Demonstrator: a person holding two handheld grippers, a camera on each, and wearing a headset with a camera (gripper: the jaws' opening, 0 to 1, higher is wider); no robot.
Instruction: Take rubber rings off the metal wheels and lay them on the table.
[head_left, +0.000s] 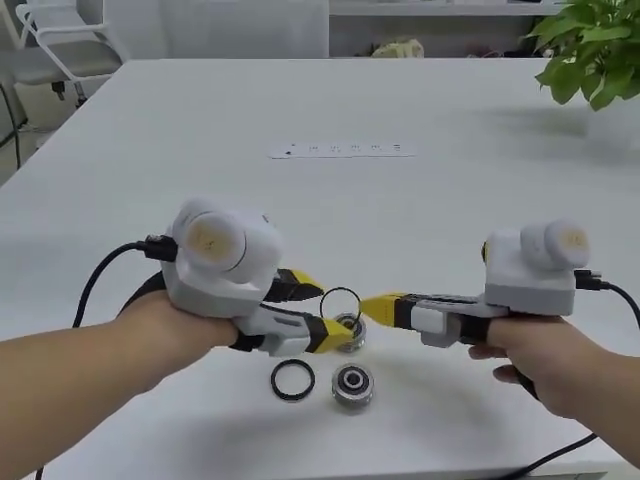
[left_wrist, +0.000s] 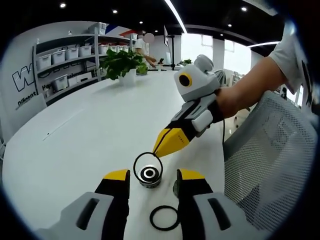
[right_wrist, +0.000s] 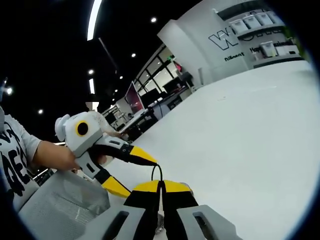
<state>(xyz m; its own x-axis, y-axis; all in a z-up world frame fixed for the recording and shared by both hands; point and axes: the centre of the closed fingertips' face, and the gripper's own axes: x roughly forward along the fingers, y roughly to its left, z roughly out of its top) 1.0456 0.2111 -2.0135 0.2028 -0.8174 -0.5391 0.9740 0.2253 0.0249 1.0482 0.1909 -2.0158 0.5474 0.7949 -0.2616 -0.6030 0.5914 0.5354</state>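
Note:
A black rubber ring (head_left: 340, 298) stands lifted above a metal wheel (head_left: 347, 335) on the white table (head_left: 330, 210). My right gripper (head_left: 366, 308) comes in from the right and is shut on this ring's edge. In the left gripper view the ring (left_wrist: 147, 161) hangs from the right gripper's yellow tip (left_wrist: 161, 147) over the wheel (left_wrist: 149, 174). My left gripper (head_left: 326, 308) is open, one jaw on each side of that wheel with gaps showing. A second wheel (head_left: 353, 385) and a loose ring (head_left: 292, 380) lie nearer the table's front edge.
A potted plant (head_left: 590, 50) stands at the far right of the table. A flat white strip (head_left: 340, 150) lies mid-table. A white chair (head_left: 50, 40) is beyond the far left corner, and a grey mesh chair (left_wrist: 270, 165) is beside the table.

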